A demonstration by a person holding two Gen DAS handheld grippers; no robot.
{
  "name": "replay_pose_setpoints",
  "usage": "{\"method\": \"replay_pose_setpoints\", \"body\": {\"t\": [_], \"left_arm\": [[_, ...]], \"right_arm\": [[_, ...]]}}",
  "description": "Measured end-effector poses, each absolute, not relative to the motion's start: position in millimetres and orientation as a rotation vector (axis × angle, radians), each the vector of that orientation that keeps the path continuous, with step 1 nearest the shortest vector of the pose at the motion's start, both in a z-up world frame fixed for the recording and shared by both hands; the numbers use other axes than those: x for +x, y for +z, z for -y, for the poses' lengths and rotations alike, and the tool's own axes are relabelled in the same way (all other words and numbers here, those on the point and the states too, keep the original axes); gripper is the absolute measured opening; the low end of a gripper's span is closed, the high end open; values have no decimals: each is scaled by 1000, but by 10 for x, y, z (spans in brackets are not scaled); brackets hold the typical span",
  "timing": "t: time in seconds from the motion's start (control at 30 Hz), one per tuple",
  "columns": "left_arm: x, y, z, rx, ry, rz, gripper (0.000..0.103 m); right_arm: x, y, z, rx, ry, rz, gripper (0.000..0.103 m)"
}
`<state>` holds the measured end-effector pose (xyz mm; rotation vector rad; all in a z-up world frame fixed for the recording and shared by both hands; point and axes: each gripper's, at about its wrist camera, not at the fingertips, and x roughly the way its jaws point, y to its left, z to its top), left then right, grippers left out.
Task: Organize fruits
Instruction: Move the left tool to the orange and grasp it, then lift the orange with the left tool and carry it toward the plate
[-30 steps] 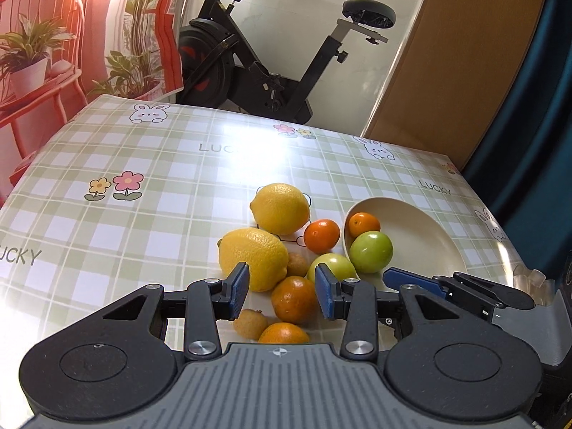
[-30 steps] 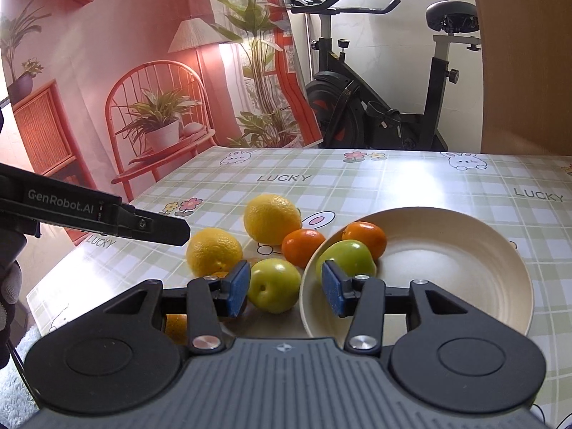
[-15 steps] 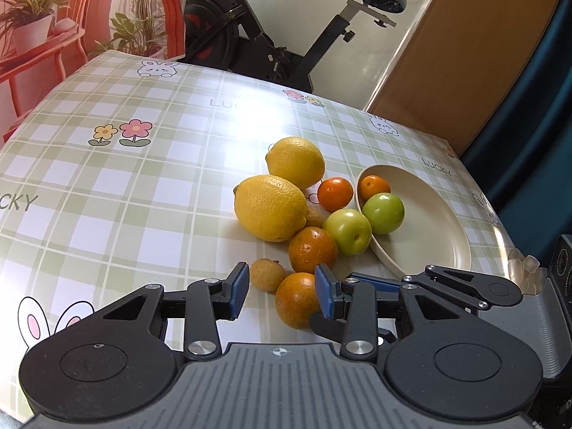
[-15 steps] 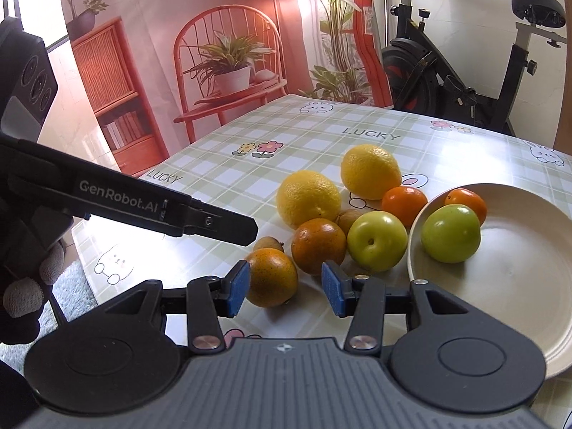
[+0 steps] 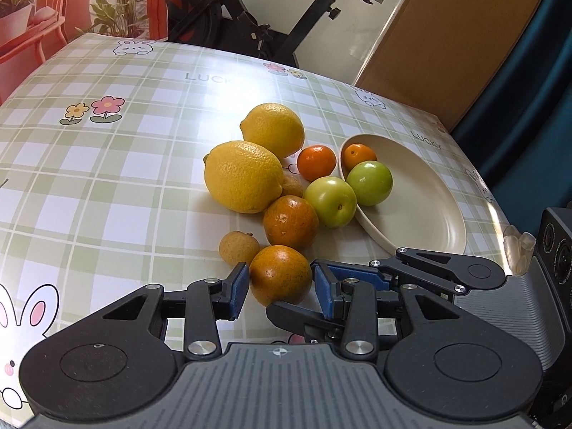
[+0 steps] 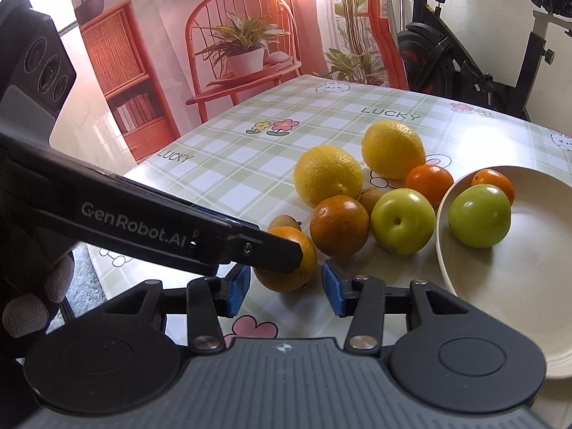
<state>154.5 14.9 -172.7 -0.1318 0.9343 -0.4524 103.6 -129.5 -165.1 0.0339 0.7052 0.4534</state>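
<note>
Fruit lies on a checked tablecloth. The nearest orange sits between the open pads of my left gripper, with small gaps on both sides. It also shows in the right wrist view, just ahead of my open right gripper and partly behind the left gripper's finger. Beyond it lie another orange, a small brown fruit, two lemons, a green fruit and a small tangerine. A cream plate holds a green fruit and a tangerine.
An exercise bike stands behind the table. A brown board and a blue curtain are at the right. A red chair with a potted plant and a shelf stand beyond the table's left side.
Both grippers have pulled back toward the near edge and closed in on the nearest orange. The left gripper's pads now flank it. The fruit has not moved.
</note>
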Motion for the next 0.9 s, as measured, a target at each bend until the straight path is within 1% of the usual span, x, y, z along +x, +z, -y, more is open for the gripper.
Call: {"method": "replay_pose_setpoints", "body": {"t": [0.3, 0.37, 0.9], "left_arm": [[1498, -1708, -83, -107, -475, -920, 41], [1479, -1703, -45, -83, -478, -915, 41], [1439, -1705, 11, -69, -490, -902, 38]], "right_arm": [[1037, -1674, 1324, 56, 455, -709, 48], [1041, -1676, 1330, 58, 449, -712, 49], [1041, -1709, 1407, 94, 430, -726, 47]]}}
